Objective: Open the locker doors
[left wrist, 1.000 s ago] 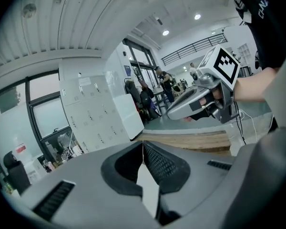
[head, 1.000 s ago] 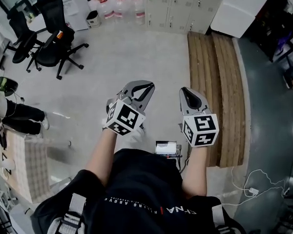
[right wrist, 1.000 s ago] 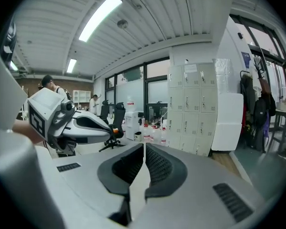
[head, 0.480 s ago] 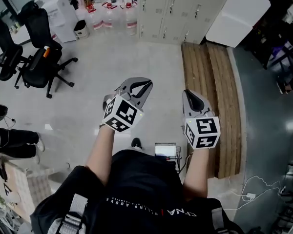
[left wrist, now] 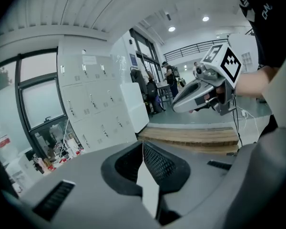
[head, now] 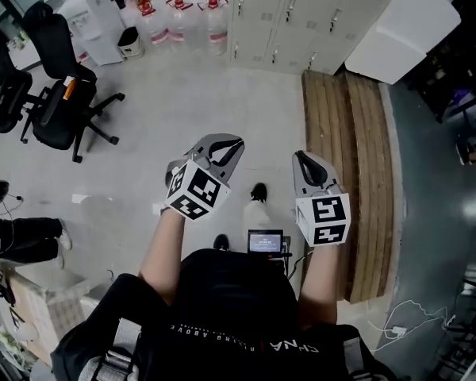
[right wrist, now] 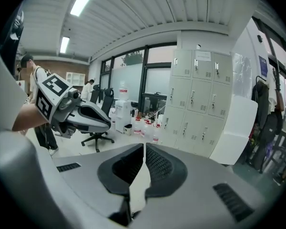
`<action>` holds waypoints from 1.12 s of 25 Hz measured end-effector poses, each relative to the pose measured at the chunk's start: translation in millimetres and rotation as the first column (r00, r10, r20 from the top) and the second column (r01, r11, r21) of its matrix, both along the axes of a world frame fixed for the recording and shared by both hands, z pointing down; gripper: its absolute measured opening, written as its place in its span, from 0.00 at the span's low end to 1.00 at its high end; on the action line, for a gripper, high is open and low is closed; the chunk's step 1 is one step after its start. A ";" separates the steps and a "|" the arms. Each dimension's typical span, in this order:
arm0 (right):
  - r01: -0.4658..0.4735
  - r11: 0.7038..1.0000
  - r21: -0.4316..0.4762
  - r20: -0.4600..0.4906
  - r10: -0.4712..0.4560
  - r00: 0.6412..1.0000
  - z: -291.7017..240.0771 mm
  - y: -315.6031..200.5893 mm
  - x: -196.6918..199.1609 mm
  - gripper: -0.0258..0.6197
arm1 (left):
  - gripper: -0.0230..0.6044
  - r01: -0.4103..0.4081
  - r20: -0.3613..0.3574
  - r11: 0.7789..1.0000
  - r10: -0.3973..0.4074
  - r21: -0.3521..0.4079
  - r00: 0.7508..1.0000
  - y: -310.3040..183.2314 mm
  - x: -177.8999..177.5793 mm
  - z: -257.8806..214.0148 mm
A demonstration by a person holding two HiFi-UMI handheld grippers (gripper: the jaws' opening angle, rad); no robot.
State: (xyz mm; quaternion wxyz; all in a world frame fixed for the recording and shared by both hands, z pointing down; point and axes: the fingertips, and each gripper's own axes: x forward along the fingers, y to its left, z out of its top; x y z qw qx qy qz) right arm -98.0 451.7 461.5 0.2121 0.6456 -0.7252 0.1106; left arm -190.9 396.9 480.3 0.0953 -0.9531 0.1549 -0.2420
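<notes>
The beige lockers (head: 301, 10) stand shut at the far end of the floor, well ahead of both grippers. They also show in the left gripper view, lockers (left wrist: 93, 113), and in the right gripper view, lockers (right wrist: 200, 99), each door with a small handle. My left gripper (head: 232, 144) is held in front of the person's body, jaws shut with nothing between them (left wrist: 143, 144). My right gripper (head: 303, 159) hangs beside it, pads touching and empty (right wrist: 144, 147). Neither is near a locker door.
A long wooden platform (head: 353, 157) lies on the floor at the right, leading toward the lockers. A white panel (head: 404, 26) leans by their right side. Water bottles (head: 178, 18) stand left of them. Black office chairs (head: 59, 94) are at the left.
The person has walked toward the lockers, which now sit larger and lower in the head view. Both grippers travelled along, staying shut side by side.
</notes>
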 end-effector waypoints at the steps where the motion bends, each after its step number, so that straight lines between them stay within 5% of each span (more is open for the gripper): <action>1: 0.010 1.000 0.000 -0.007 -0.010 1.000 3.8 -17.0 3.1 0.10 | 0.07 0.011 -0.002 1.000 -0.011 -0.004 1.000 -16.3 2.4 2.6; 7: 0.104 0.994 0.027 -0.057 -0.102 0.993 -7.5 -140.0 54.3 0.10 | 0.07 0.080 0.028 0.996 -0.081 0.047 0.996 -128.8 55.5 -14.6; 11: 0.158 0.984 0.082 -0.106 -0.149 0.983 -40.7 -205.8 106.0 0.10 | 0.07 0.123 -0.043 0.991 -0.121 0.054 0.992 -195.8 113.5 -49.9; 17: 0.163 0.983 0.080 -0.077 -0.156 0.985 -37.8 -274.8 182.6 0.10 | 0.07 0.095 -0.058 0.995 -0.093 0.026 0.994 -247.5 193.0 -48.8; 23: 0.172 0.982 0.073 -0.036 -0.170 0.985 -30.9 -323.5 215.6 0.10 | 0.07 0.158 -0.057 0.987 -0.157 0.023 0.986 -299.0 210.8 -50.9; 26: 0.183 0.981 0.063 -0.037 -0.181 0.983 -26.3 -344.9 218.4 0.10 | 0.07 0.120 -0.225 0.985 -0.146 -0.125 0.963 -320.1 215.3 -67.3; 28: 0.178 0.982 0.060 -0.038 -0.175 0.984 -23.0 -361.1 224.0 0.10 | 0.07 0.048 -0.406 0.968 -0.149 -0.248 0.902 -337.8 217.2 -87.4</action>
